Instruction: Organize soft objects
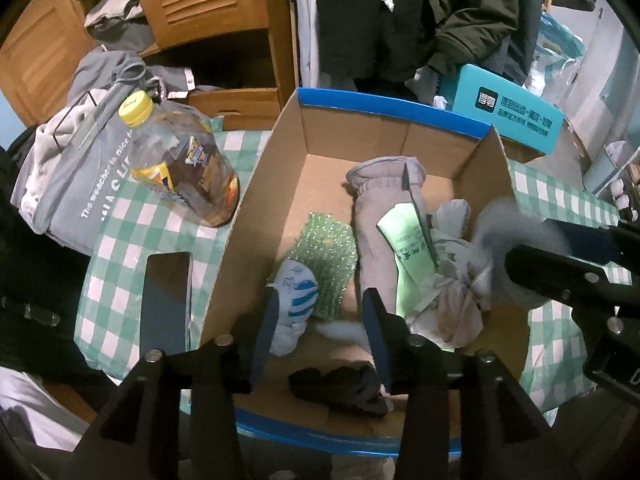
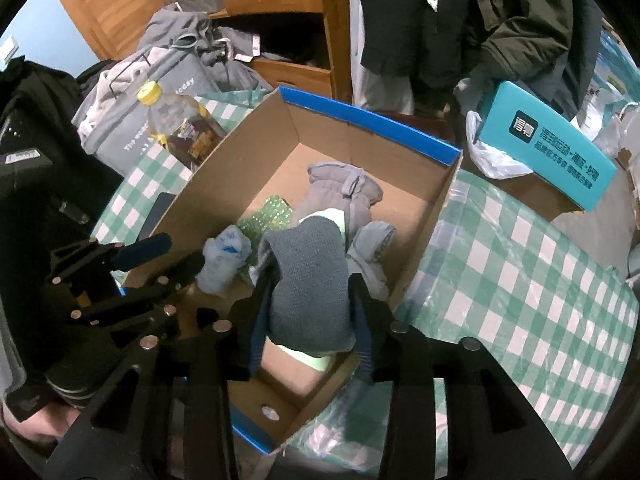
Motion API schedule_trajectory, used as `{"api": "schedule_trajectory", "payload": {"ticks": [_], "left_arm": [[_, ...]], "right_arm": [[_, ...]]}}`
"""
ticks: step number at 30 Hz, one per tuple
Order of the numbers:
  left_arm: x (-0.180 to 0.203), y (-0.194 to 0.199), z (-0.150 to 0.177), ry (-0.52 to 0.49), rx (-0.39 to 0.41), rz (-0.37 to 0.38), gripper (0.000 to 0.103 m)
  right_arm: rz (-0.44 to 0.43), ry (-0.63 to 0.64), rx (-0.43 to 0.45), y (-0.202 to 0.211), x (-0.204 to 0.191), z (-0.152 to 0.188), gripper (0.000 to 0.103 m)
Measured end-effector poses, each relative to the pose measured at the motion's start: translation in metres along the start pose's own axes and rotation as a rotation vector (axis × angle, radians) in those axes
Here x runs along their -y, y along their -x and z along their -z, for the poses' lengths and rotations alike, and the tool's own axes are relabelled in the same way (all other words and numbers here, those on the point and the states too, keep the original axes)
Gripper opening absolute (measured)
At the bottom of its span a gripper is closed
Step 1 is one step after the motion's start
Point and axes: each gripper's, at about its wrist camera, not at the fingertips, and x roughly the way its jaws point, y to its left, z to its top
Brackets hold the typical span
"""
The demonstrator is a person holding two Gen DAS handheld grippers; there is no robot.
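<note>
Dim indoor light, bluish cast, soft shadows. Heavy fisheye bending with black corners. Grey sock [image 1: 508, 236] motion-blurred at right in left view; plastic bottle [image 1: 182, 168] shows faint glare.

Both cameras ride just behind their tongs, looking steeply down and forward, close over the open cardboard box [image 1: 280, 168] on the checked surface [image 1: 120, 240]. The left view hangs over the box's near edge; the right view looks from its near right corner. Both share the box interior, a bottle [image 2: 180, 124] and the teal carton [image 2: 552, 148].
</note>
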Motion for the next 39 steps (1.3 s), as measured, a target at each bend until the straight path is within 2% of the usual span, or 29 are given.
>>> {"api": "schedule_trajectory", "payload": {"ticks": [2,3,6,7,9,17,21,26,28,31,39], "left_arm": [[0.004,0.004,0.0,-0.012,0.007,-0.005,0.054],[0.005,0.005,0.0,-0.016,0.01,-0.011,0.062],[0.008,0.013,0.0,-0.03,0.026,-0.03,0.073],[0.009,0.016,0.0,-0.033,0.028,-0.035,0.081],[0.01,0.021,0.001,-0.038,0.042,-0.048,0.086],[0.011,0.05,0.001,-0.035,0.076,-0.061,0.087],[0.015,0.07,0.002,-0.032,0.119,-0.068,0.094],[0.022,0.088,0.001,-0.04,0.142,-0.072,0.096],[0.025,0.094,0.002,-0.042,0.144,-0.071,0.101],[0.034,0.104,0.006,-0.059,0.168,-0.07,0.102],[0.049,0.115,0.014,-0.079,0.173,-0.041,0.102]], "right_arm": [[0.003,-0.006,0.003,0.002,0.002,0.0,0.05],[0.007,-0.011,0.008,0.004,0.003,0.0,0.055],[0.031,-0.021,0.025,0.011,0.006,0.001,0.057],[0.035,-0.022,0.029,0.013,0.007,0.001,0.057],[0.046,-0.032,0.042,0.021,0.01,0.002,0.058],[0.077,-0.034,0.101,0.053,0.017,0.012,0.058],[0.082,-0.038,0.135,0.069,0.02,0.018,0.059],[0.104,-0.034,0.167,0.085,0.021,0.026,0.059],[0.114,-0.033,0.182,0.092,0.023,0.029,0.059],[0.125,-0.039,0.201,0.1,0.026,0.034,0.059],[0.143,-0.067,0.234,0.114,0.034,0.044,0.059]]}}
